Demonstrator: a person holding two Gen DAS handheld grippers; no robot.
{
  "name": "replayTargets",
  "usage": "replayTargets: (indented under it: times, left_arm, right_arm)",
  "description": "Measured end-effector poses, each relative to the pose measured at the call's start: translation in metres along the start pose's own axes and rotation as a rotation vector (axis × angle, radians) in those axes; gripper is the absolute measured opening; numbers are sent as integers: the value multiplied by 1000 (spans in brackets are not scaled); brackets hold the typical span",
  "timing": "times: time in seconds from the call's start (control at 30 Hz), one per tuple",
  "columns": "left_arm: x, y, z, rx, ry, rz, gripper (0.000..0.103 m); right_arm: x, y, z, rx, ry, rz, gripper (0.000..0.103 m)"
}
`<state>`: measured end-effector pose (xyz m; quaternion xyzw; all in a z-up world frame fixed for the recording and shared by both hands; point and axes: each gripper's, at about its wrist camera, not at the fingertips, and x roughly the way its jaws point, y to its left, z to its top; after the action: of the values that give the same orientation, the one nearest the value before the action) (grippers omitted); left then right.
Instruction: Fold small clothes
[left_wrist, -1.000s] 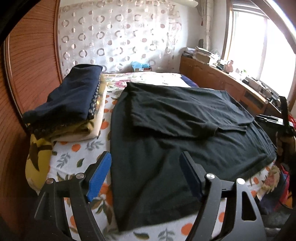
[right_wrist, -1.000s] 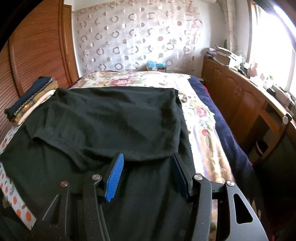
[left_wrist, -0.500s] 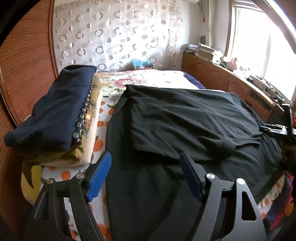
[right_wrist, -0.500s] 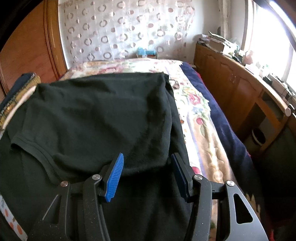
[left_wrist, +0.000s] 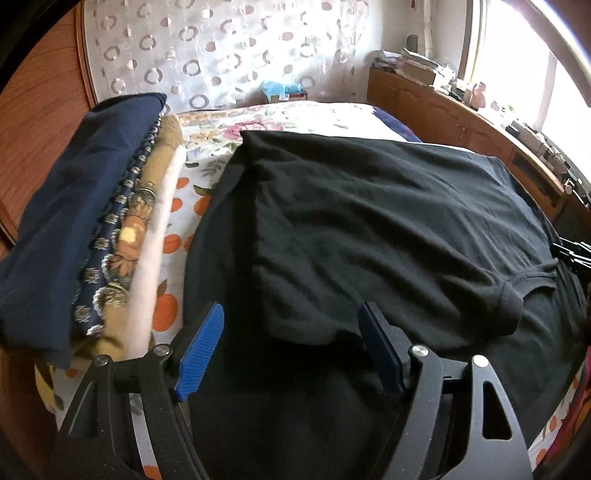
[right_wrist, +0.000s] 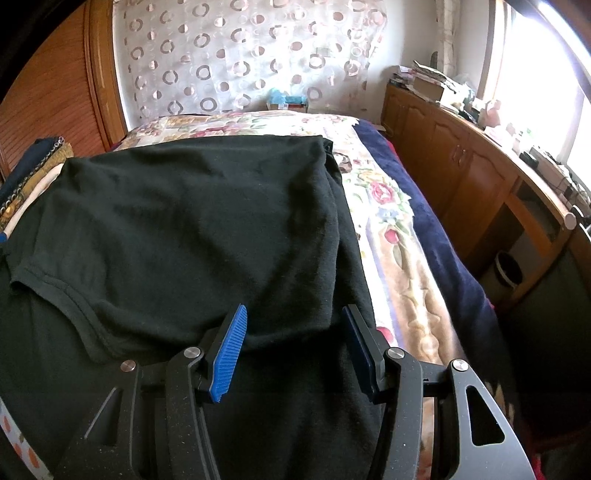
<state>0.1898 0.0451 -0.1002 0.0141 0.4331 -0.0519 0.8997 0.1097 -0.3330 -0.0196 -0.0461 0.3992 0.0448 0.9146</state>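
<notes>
A black T-shirt (left_wrist: 369, 229) lies spread on the bed, its upper part folded back over the lower part, with the sleeve hem toward the right. It also fills the right wrist view (right_wrist: 192, 229). My left gripper (left_wrist: 291, 325) is open and empty, low over the near left edge of the folded layer. My right gripper (right_wrist: 295, 325) is open and empty, its fingers on either side of the folded layer's near right corner. The tip of the right gripper (left_wrist: 572, 251) shows at the right edge of the left wrist view.
A stack of folded clothes (left_wrist: 85, 229), navy on top, sits on the bed's left side against a wooden wardrobe (left_wrist: 37, 140). The floral bedspread (right_wrist: 388, 229) shows right of the shirt. A wooden cabinet (right_wrist: 472, 177) with clutter runs under the window.
Both grippers have moved forward and lower over the shirt, toward the near edge of the folded layer. Both stay open. The shirt has not moved.
</notes>
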Motion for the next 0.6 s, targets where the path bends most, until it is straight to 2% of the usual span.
replayTargets:
  times: [0.07,0.3,0.47,0.53,0.6]
  left_arm:
    - [3,-2,-1,5,10,1,70]
    - [7,-3,-4,8,10,8,70]
    - [7,-3,-5,5,11,6,70]
    - [8,-3,-3,4,12,5,70]
    - [8,-3,-2,2,9,7,62]
  right_arm:
    - [0,-2,0,4,-1,3,55]
    - [-1,-21,-3,92,-18,58,55]
    - [1,-21,-3,88,-8,74,55]
    - [4,-17,-2,65,4,68,44]
    - [4,-12,2,35,2,59,19]
